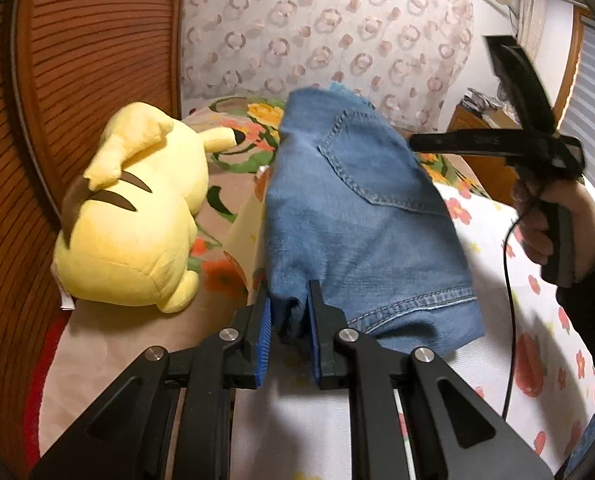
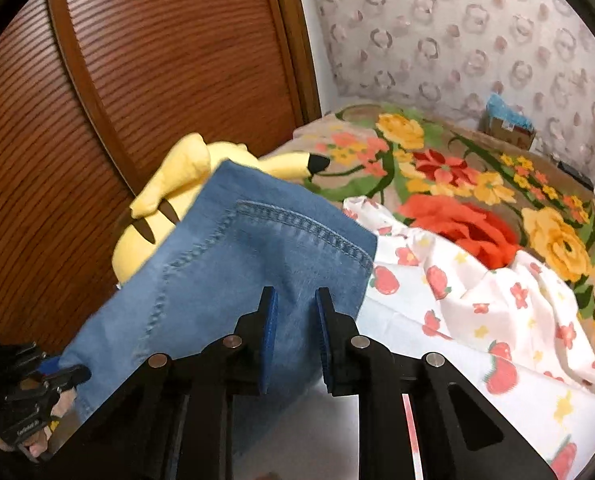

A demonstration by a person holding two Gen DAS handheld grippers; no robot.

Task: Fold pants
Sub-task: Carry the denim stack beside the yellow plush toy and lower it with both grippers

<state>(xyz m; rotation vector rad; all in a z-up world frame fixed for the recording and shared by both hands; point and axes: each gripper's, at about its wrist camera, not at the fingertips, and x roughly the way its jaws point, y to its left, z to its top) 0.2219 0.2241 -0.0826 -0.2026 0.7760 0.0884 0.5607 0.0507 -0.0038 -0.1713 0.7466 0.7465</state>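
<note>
Left claw [image 1: 291,312] pinches denim pants [image 1: 361,216]; right claw [image 2: 295,312] clamps them too.

pants [image 1: 361,216]: blue denim cloth — matt, woven grain, paler raised topstitching
left gripper [image 1: 290,312]: matt black plastic arms, shiny round metal pins, ribbed blue pads
right gripper [image 2: 295,312]: matt black plastic, blue pads — same bright metal pins
plush toy [image 1: 137,216]: soft yellow pile, matt
sheet [image 2: 477,320]: thin white printed cloth, smooth, crumpled
blanket [image 2: 477,184]: fuzzy flowered cloth
door [image 2: 137,80]: brown wood, ribbed, slight sheen
</note>
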